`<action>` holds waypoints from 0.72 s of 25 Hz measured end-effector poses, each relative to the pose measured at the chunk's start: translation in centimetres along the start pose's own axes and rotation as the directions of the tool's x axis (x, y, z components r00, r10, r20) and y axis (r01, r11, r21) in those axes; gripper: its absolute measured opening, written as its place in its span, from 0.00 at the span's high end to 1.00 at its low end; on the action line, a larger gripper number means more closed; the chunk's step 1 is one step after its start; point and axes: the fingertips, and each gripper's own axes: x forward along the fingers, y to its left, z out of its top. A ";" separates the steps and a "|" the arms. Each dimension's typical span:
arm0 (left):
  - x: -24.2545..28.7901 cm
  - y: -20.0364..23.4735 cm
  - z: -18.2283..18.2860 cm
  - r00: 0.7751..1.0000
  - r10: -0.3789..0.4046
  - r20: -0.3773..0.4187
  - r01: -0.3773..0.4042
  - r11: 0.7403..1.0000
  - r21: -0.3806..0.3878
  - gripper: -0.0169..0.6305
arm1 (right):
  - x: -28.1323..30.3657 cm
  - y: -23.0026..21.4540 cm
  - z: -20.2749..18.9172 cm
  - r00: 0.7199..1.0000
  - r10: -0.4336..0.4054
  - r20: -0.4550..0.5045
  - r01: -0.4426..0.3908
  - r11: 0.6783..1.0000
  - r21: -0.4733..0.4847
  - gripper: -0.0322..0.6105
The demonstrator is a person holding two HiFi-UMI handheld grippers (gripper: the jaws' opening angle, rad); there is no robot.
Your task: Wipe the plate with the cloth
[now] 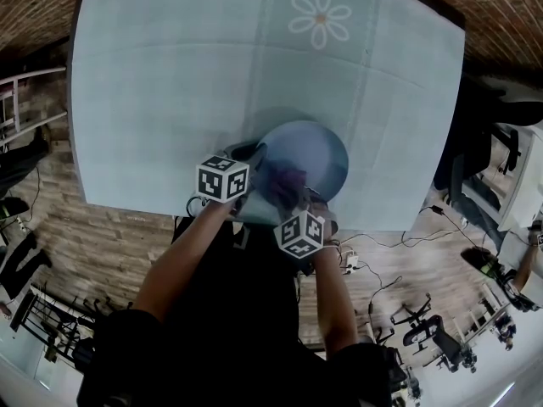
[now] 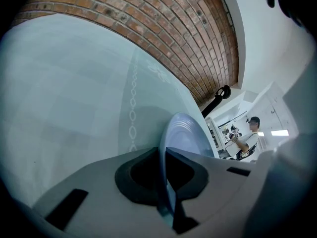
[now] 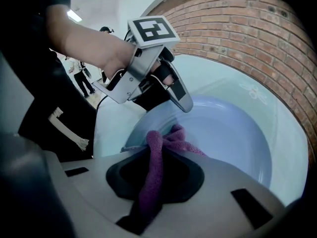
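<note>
R gripper [image 3: 158, 155] nearest: jaws shut tight on the purple cloth [image 3: 174, 137], one fold running down btwn them, bunched end touching the plate [image 3: 233, 138] just inside its near rim. L gripper [image 2: 163, 175] jaws are pinched on the plate's rim, plate edge-on btwn them. It looks lifted and tilted over the table [image 1: 153, 100], tho whether it touches the table isn't clear. Key relation: the bare plate face lies ahead and to the right of the cloth, w/ the L clamp at the far-left rim. Strokes prob. run away from that clamp, R doing the moving. Beyond: brick wall [image 2: 148, 29], a person [image 2: 247, 138] far off.
</note>
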 end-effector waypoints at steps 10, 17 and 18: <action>-0.1 0.0 -0.2 1.000 -0.004 -0.004 0.004 1.000 -0.005 0.90 | -1.0 0.8 -2.3 0.998 0.032 -0.063 -0.035 0.998 -0.055 0.85; 0.1 -0.1 -0.1 1.000 -0.006 -0.008 0.006 1.000 -0.005 0.90 | -2.2 -0.7 -4.0 0.998 0.007 -0.056 -0.010 0.999 -0.050 0.85; 0.0 -0.1 -0.2 1.000 -0.006 -0.008 0.006 1.000 -0.004 0.90 | -2.3 -0.8 -4.0 0.999 0.001 -0.052 -0.004 0.998 -0.057 0.85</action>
